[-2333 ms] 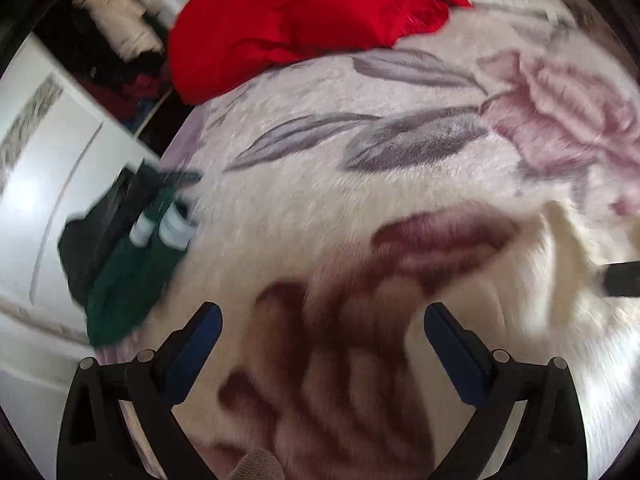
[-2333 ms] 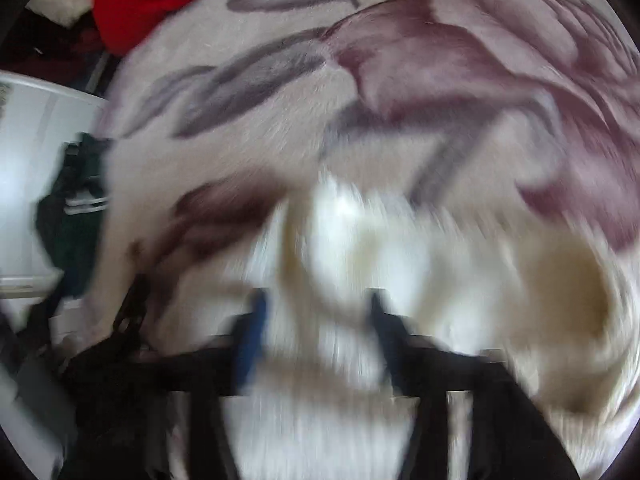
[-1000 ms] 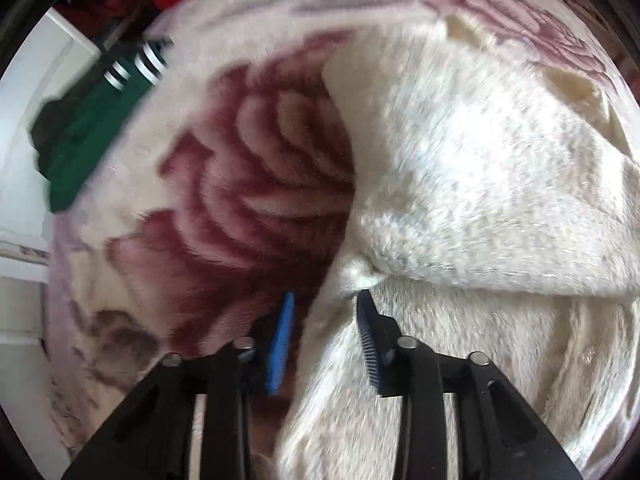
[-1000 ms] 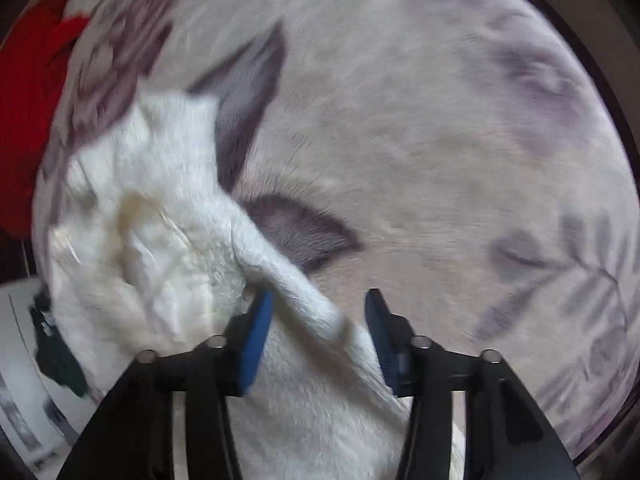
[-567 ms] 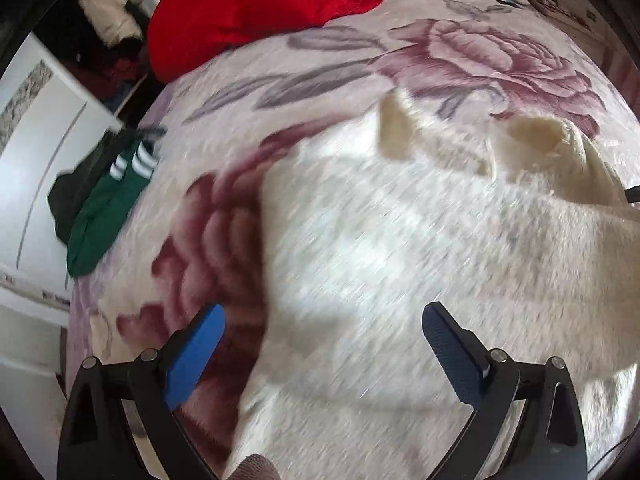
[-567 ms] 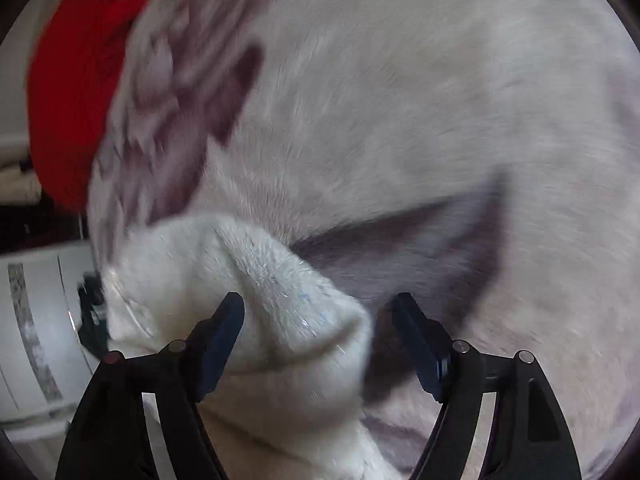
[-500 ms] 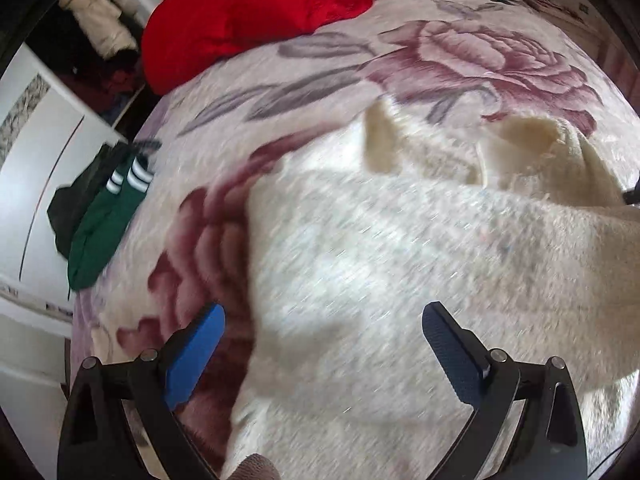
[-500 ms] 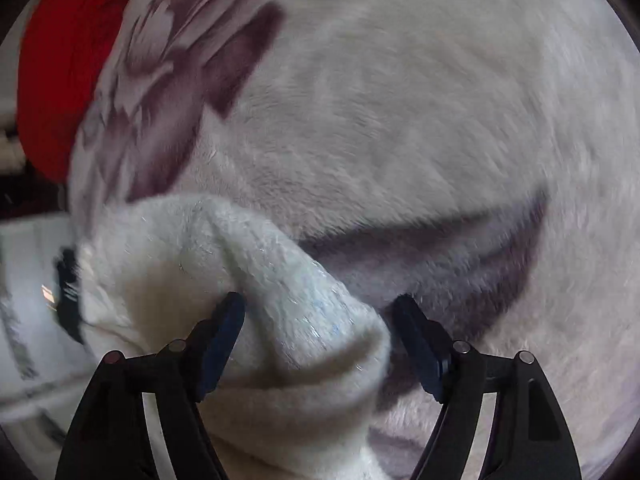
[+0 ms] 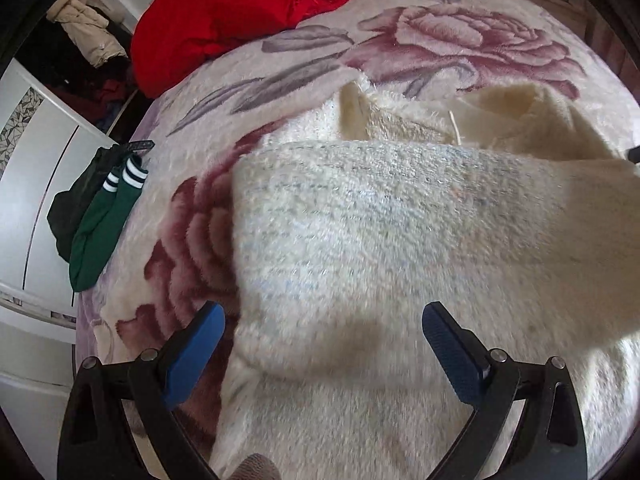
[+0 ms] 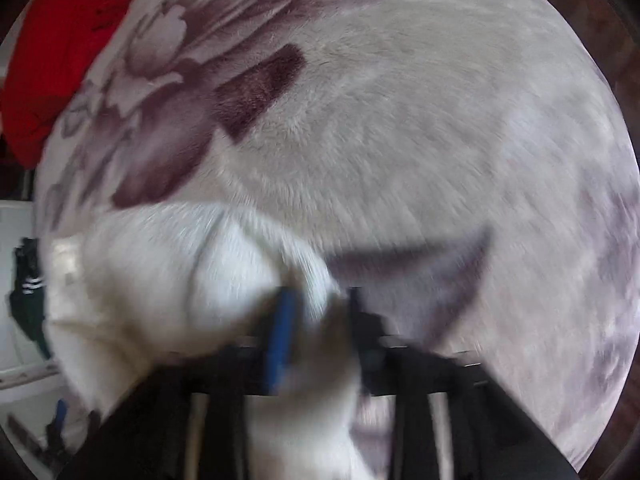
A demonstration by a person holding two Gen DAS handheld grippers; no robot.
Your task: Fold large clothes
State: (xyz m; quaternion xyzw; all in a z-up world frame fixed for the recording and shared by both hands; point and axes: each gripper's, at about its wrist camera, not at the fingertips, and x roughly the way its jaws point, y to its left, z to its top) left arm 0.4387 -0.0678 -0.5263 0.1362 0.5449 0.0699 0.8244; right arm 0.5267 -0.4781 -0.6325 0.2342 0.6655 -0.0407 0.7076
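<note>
Surface: a bed covered by a plush cream blanket (image 9: 460, 36) printed with large rose blooms and grey leaves. A red garment (image 9: 240, 8) lies heaped at the upper left of the left wrist view. A dark green garment with white stripes (image 9: 100, 216) hangs over the blanket's left edge, beside a white cabinet front (image 9: 28, 184). A beige coat (image 9: 84, 28) hangs in the dim upper left corner.

Task item: a fluffy cream garment (image 9: 380, 232) lies across the centre and right of the left wrist view, one layer folded over another, with a yellowish inner face showing at upper right.

Left gripper (image 9: 322, 336): pointed steeply down over the cream garment, blue pads spread wide, nothing between them touching; the jaws have just been opening.

Right gripper (image 10: 318, 320): the picture is blurred by motion. It points steeply down at lower centre. Its jaws have just been closing, and a fold of the cream garment (image 10: 168, 280) sits pinched between the narrow blue pads.
</note>
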